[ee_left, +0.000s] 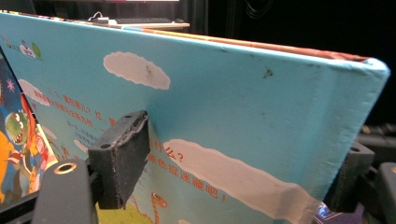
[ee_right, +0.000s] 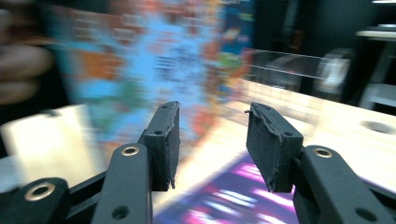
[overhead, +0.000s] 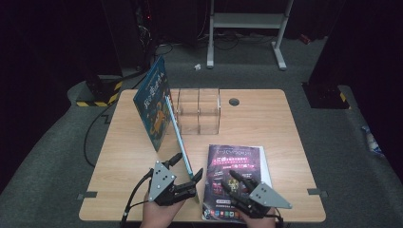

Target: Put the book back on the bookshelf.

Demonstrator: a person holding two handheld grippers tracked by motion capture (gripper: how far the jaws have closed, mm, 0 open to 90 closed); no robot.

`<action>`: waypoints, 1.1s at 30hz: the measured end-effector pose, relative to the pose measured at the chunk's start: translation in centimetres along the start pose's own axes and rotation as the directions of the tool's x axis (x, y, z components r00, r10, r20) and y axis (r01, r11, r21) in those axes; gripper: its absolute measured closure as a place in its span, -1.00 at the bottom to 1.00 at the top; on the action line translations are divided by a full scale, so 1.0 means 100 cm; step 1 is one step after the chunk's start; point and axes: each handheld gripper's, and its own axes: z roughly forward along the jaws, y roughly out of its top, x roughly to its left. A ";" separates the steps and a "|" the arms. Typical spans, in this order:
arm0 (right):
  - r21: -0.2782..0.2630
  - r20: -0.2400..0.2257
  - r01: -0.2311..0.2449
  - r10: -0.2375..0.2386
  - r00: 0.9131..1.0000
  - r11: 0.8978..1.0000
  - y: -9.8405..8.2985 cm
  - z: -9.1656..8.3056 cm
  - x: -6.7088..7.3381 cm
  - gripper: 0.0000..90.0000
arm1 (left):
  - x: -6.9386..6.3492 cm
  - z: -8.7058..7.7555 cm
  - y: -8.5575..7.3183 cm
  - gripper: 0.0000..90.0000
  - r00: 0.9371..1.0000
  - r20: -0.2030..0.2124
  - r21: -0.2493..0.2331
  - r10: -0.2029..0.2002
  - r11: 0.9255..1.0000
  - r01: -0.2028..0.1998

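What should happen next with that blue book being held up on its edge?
Probably carry the blue book toward the clear rack behind it. The left tongs grip its near corner, it stands tilted on the table, and the right tongs hang open, holding nothing, over the purple book.

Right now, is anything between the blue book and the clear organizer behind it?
Nothing visible: the blue book, gripped upright by the left gripper, stands beside the clear organizer with bare table around.
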 end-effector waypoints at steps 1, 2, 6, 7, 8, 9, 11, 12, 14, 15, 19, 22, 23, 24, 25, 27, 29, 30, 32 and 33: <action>0.006 0.037 -0.002 0.002 0.999 1.000 -0.001 -0.002 -0.012 0.20 | 0.000 0.000 0.000 -0.50 1.000 0.001 0.001 0.001 1.000 -0.001; 0.009 0.071 0.008 -0.008 0.997 1.000 -0.003 -0.004 -0.022 0.20 | 0.001 -0.001 0.000 -0.50 1.000 0.002 0.001 0.001 1.000 -0.001; 0.020 0.210 -0.008 0.004 0.978 1.000 -0.016 -0.017 -0.058 0.21 | 0.001 -0.002 0.001 -0.49 1.000 0.000 0.008 0.008 1.000 -0.008; 0.021 0.227 -0.024 0.019 0.974 0.999 -0.018 -0.020 -0.063 0.21 | 0.001 -0.002 0.001 -0.49 1.000 -0.001 0.009 0.011 1.000 -0.011; 0.028 0.248 -0.034 0.026 0.968 0.999 -0.021 -0.023 -0.069 0.22 | 0.001 -0.002 0.002 -0.48 1.000 0.000 0.011 0.013 1.000 -0.013; 0.038 0.271 -0.040 0.028 0.962 0.998 -0.024 -0.027 -0.076 0.22 | 0.001 -0.002 0.002 -0.48 1.000 0.000 0.012 0.014 1.000 -0.014; 0.042 0.301 -0.050 0.035 0.953 0.998 -0.026 -0.031 -0.083 0.22 | 0.002 -0.003 0.002 -0.46 1.000 0.002 0.009 0.015 1.000 -0.015; 0.043 0.310 -0.067 0.050 0.949 0.997 -0.028 -0.033 -0.087 0.22 | 0.002 -0.003 0.002 -0.46 1.000 0.004 0.009 0.016 1.000 -0.016; 0.044 0.321 -0.078 0.060 0.945 0.996 -0.030 -0.033 -0.090 0.22 | 0.003 -0.004 0.002 -0.44 1.000 0.006 0.009 0.022 1.000 -0.023; 0.050 0.322 -0.076 0.056 0.945 0.996 -0.030 -0.033 -0.092 0.22 | 0.003 -0.005 0.002 -0.43 1.000 0.007 0.012 0.025 1.000 -0.025; 0.055 0.321 -0.091 0.068 0.944 0.994 -0.033 -0.033 -0.092 0.22 | 0.005 -0.009 0.003 -0.37 0.999 0.007 0.018 0.041 0.999 -0.042; 0.054 0.324 -0.091 0.069 0.944 0.994 -0.033 -0.033 -0.093 0.23 | 0.006 -0.012 0.003 -0.33 0.999 0.006 0.020 0.047 0.999 -0.047; 0.054 0.324 -0.090 0.068 0.944 0.995 -0.033 -0.033 -0.093 0.23 | 0.007 -0.013 0.003 -0.33 0.999 0.006 0.022 0.047 0.999 -0.047; 0.050 0.329 -0.093 0.071 0.942 0.994 -0.033 -0.034 -0.094 0.23 | 0.007 -0.013 0.002 -0.32 0.999 0.005 0.023 0.045 0.999 -0.045; 0.049 0.329 -0.094 0.073 0.942 0.994 -0.033 -0.034 -0.094 0.23 | 0.008 -0.014 0.002 -0.32 0.999 0.005 0.024 0.045 0.999 -0.045; 0.048 0.335 -0.096 0.074 0.939 0.994 -0.033 -0.035 -0.095 0.23 | 0.009 -0.016 0.002 -0.32 0.999 0.003 0.024 0.045 0.999 -0.045; 0.046 0.337 -0.099 0.078 0.938 0.994 -0.033 -0.036 -0.096 0.23 | 0.010 -0.018 0.002 -0.30 0.999 0.002 0.023 0.049 0.999 -0.049; 0.047 0.337 -0.099 0.078 0.938 0.994 -0.033 -0.036 -0.096 0.23 | 0.010 -0.018 0.002 -0.28 0.999 0.002 0.022 0.048 0.999 -0.048; 0.048 0.336 -0.096 0.075 0.939 0.994 -0.033 -0.036 -0.096 0.23 | 0.012 -0.020 0.002 -0.27 0.999 0.003 0.024 0.052 0.998 -0.052; 0.048 0.337 -0.097 0.076 0.939 0.994 -0.033 -0.036 -0.096 0.23 | 0.013 -0.021 0.002 -0.26 0.999 0.001 0.024 0.051 0.998 -0.051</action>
